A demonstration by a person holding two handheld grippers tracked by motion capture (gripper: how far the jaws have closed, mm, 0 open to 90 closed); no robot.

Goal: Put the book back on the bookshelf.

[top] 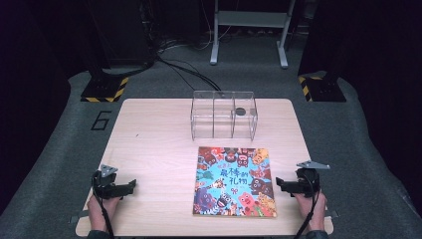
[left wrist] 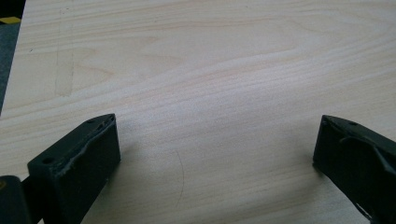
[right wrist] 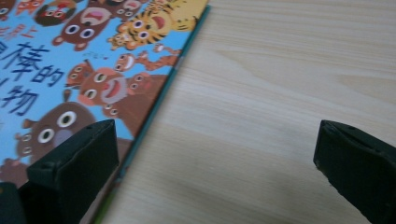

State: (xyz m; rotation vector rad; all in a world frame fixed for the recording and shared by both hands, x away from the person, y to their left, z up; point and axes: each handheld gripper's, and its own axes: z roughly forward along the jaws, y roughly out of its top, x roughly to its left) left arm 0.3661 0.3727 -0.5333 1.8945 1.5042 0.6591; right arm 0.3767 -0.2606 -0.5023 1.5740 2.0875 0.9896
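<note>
A colourful picture book (top: 234,181) with cartoon animals on a blue cover lies flat on the wooden table (top: 154,144), right of centre near the front. Behind it stands a clear plastic rack (top: 224,115) with upright dividers. My left gripper (top: 130,187) rests at the table's front left, held in a hand, jaws wide open over bare wood (left wrist: 215,140). At the front right, my right gripper (top: 277,184) is open beside the book's right edge (right wrist: 159,105). Its left jaw hangs over the cover's corner, its right jaw over bare wood. Nothing is between either pair of jaws.
A small dark round thing (top: 240,111) shows through the rack's right compartment. Grey carpet (top: 69,134) surrounds the table, with black stand bases marked by yellow-black tape (top: 104,89) at the back left and right, cables, and a grey metal frame (top: 249,30) behind.
</note>
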